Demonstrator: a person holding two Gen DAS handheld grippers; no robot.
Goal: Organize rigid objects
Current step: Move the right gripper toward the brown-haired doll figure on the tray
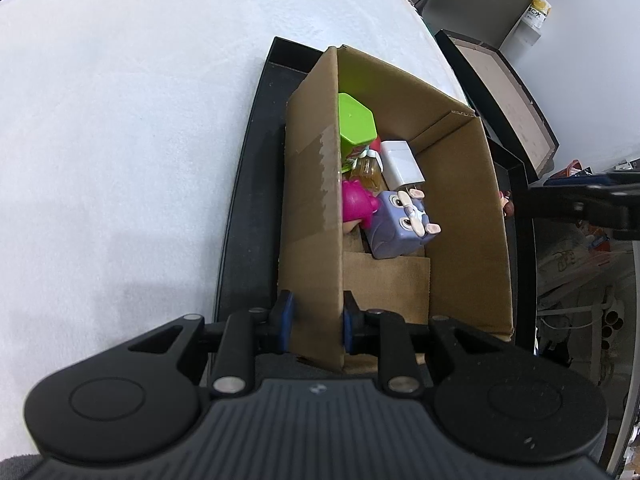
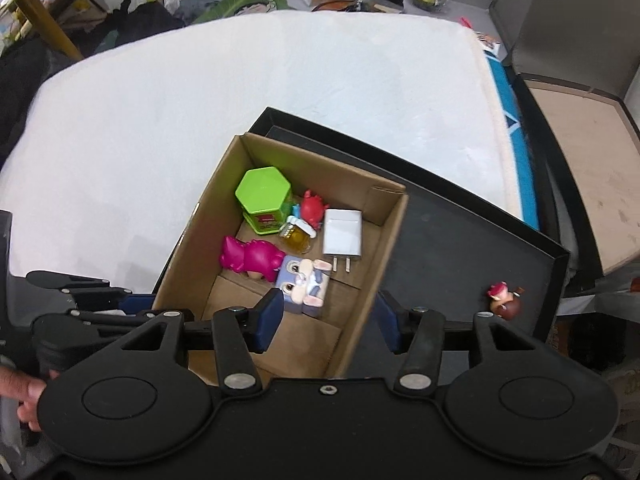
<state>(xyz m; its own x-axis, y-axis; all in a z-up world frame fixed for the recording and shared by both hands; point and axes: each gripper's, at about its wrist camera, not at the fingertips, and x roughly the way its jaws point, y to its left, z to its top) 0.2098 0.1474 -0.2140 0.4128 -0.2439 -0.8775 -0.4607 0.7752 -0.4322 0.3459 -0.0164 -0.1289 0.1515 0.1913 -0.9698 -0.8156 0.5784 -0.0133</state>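
Jaws of left gripper (image 1: 316, 322) pinch near left wall of cardboard box (image 1: 460, 208). Jaws of right gripper (image 2: 328, 322) spread, nothing between pads, poised above box's near right wall. Purple block toy (image 2: 306, 286) lies inside box, just beyond them. Small figurine (image 2: 505, 302) sits on black tray (image 2: 460, 232) outside box, to right.

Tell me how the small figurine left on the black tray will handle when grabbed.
The figurine lies on its side on the tray, so it may roll if nudged. It looks like hard, glossy plastic: probably light, stiff and a bit slippery. Its rounded head gives the pads little flat surface.
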